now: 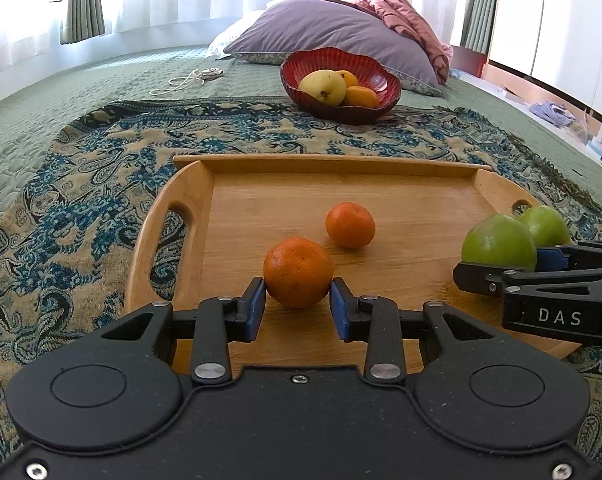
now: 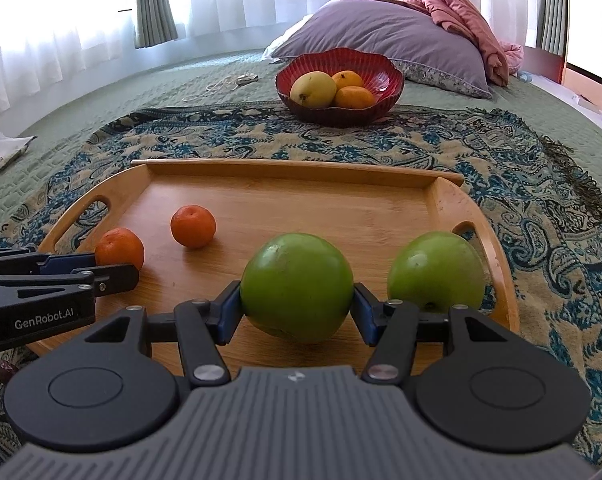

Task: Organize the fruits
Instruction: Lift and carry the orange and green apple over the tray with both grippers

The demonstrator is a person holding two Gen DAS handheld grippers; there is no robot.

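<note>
1. Wooden tray (image 1: pixel 169 216) sits on a patterned cloth (image 1: pixel 81 184) over a green bedspread (image 1: pixel 29 92); handle cut-outs at both ends.
2. Left gripper (image 1: pixel 297 300) is at the tray's near left, blue pads (image 1: pixel 256 300) pressed against both sides of the near orange (image 1: pixel 298 270). Pinching it; the orange looks to be touching the tray floor, lift not confirmable.
3. Right wrist view shows the same grip side-on: left gripper (image 2: pixel 115 268) at frame left, near orange (image 2: pixel 120 249) at its tips.
4. Far orange (image 1: pixel 350 225) sits loose on the tray, just behind and right of the held one, apart from it; also seen at (image 2: pixel 193 226).
5. Right gripper (image 2: pixel 297 308) is at the tray's near right, pads (image 2: pixel 231 308) tight on both sides of the near apple (image 2: pixel 297 284), green. Pinching it; its underside is at or just off the tray, cannot tell which.
6. From the left wrist camera the right gripper (image 1: pixel 497 268) comes in from frame right with the near apple (image 1: pixel 499 242) at its tips.
7. Second apple (image 2: pixel 435 270), green, sits loose just right of the held one, near the tray's right handle; partly hidden behind it at (image 1: pixel 547 224).
8. Red bowl (image 2: pixel 389 76) stands on the cloth beyond the tray, well apart. Holds a yellow fruit (image 2: pixel 313 89) and two oranges (image 2: pixel 355 97).
9. Grey pillow (image 2: pixel 401 36) and pink blanket (image 2: pixel 461 12) lie behind the bowl; white cord (image 1: pixel 185 80) lies on the bedspread to its left.
</note>
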